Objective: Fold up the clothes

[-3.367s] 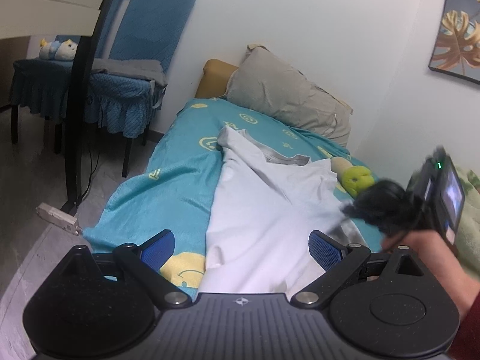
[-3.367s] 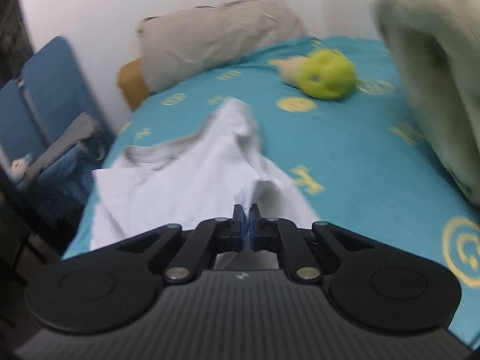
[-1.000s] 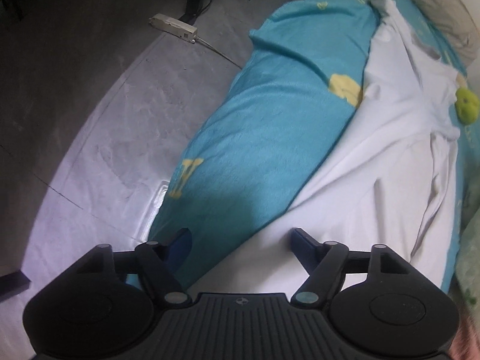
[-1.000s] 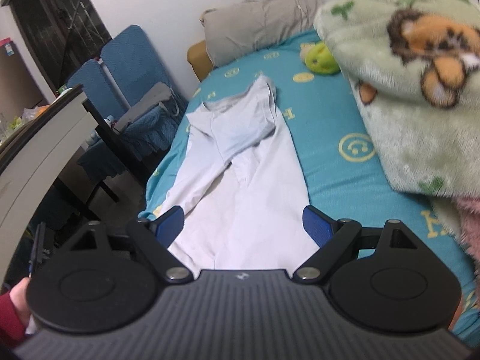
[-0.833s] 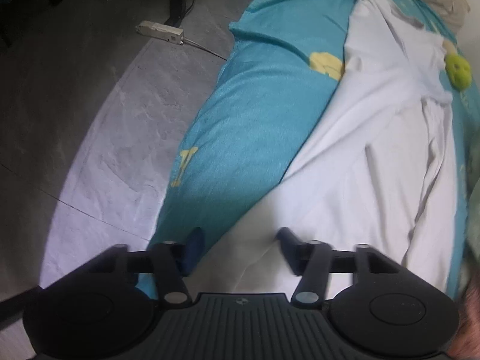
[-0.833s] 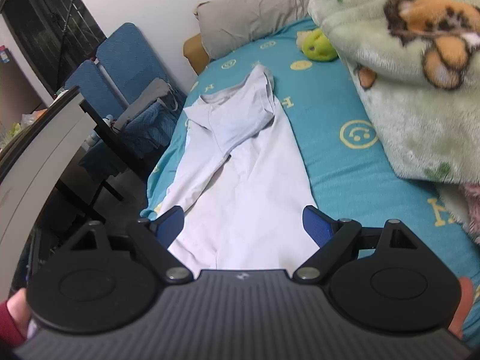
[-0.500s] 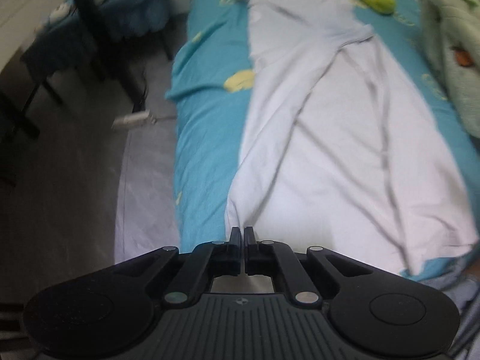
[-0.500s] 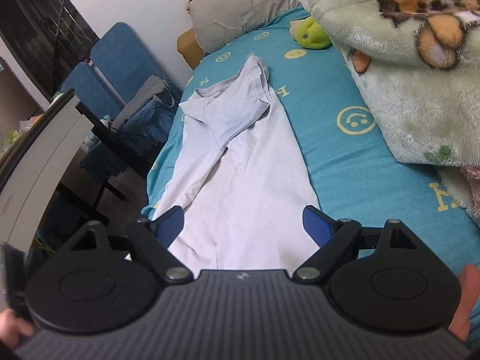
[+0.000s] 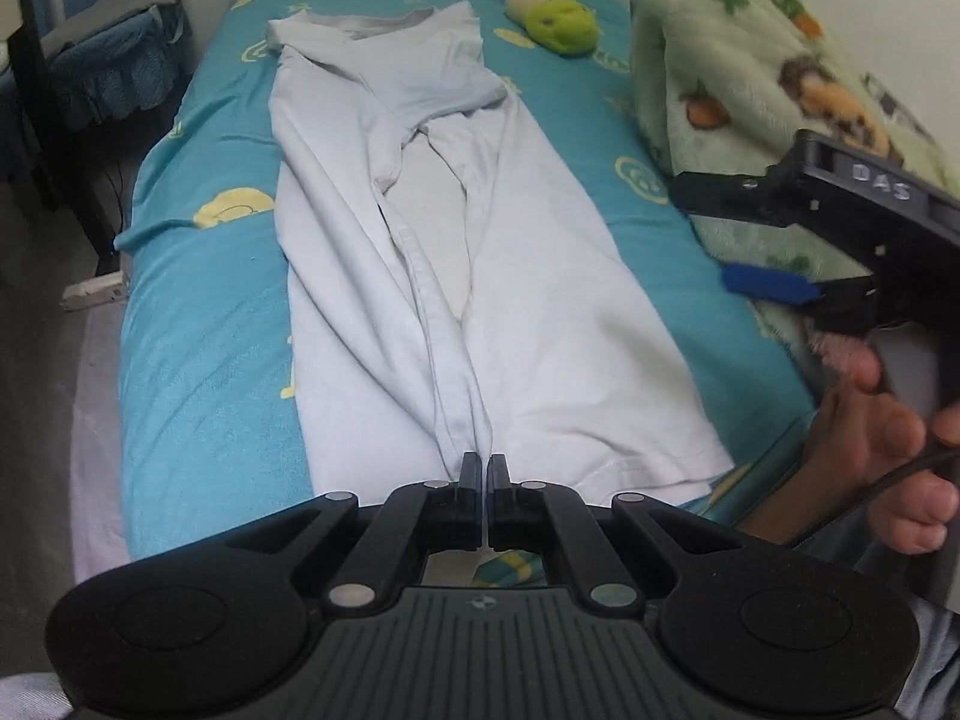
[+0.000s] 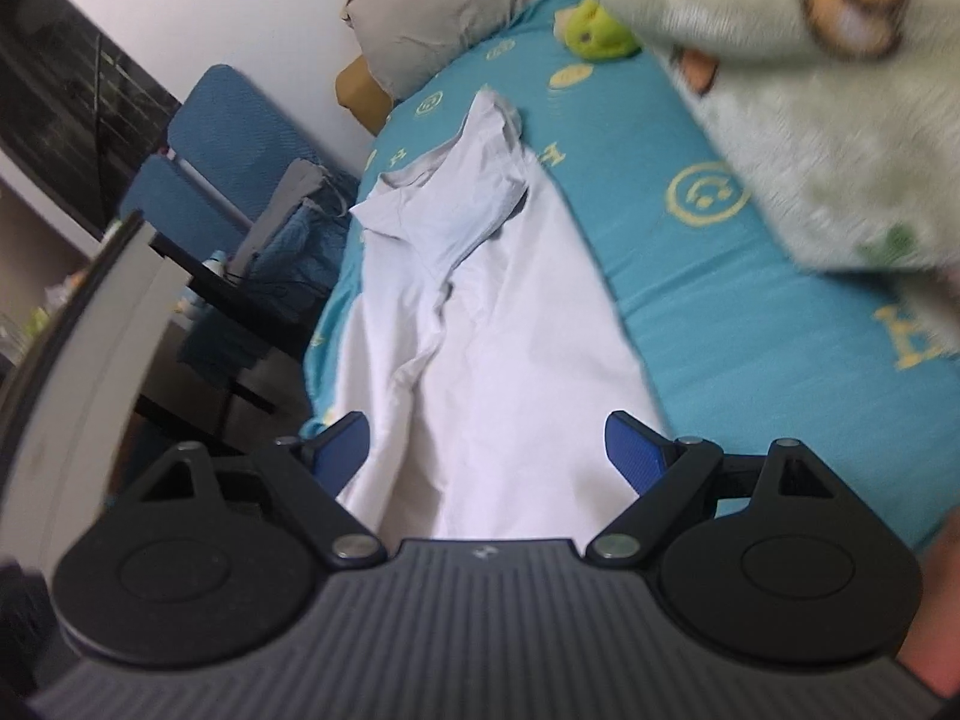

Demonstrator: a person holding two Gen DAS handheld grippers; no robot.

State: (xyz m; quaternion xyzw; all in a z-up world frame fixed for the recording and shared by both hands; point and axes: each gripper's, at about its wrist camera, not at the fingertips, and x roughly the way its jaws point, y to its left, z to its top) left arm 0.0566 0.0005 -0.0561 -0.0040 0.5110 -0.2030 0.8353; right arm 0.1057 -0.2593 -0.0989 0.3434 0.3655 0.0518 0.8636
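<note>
A white t-shirt point(image 9: 480, 276) lies lengthwise on the teal bedsheet point(image 9: 198, 360), collar at the far end, one sleeve folded in over the chest. My left gripper point(image 9: 486, 468) is shut on the shirt's near hem, at a gathered crease. My right gripper point(image 10: 487, 444) is open and empty above the shirt's point(image 10: 480, 336) near part. It also shows in the left wrist view point(image 9: 720, 234), held at the right over the bed edge.
A green plush blanket point(image 9: 768, 84) is piled along the bed's right side. A green soft toy point(image 9: 561, 27) and a grey pillow point(image 10: 444, 6) lie at the head. Blue chairs point(image 10: 228, 138) and a desk point(image 10: 78, 324) stand left of the bed, floor below.
My left gripper closed on the shirt's near hem and swung from the bed's left side to its foot. My right gripper stayed open and tilted lower toward the shirt.
</note>
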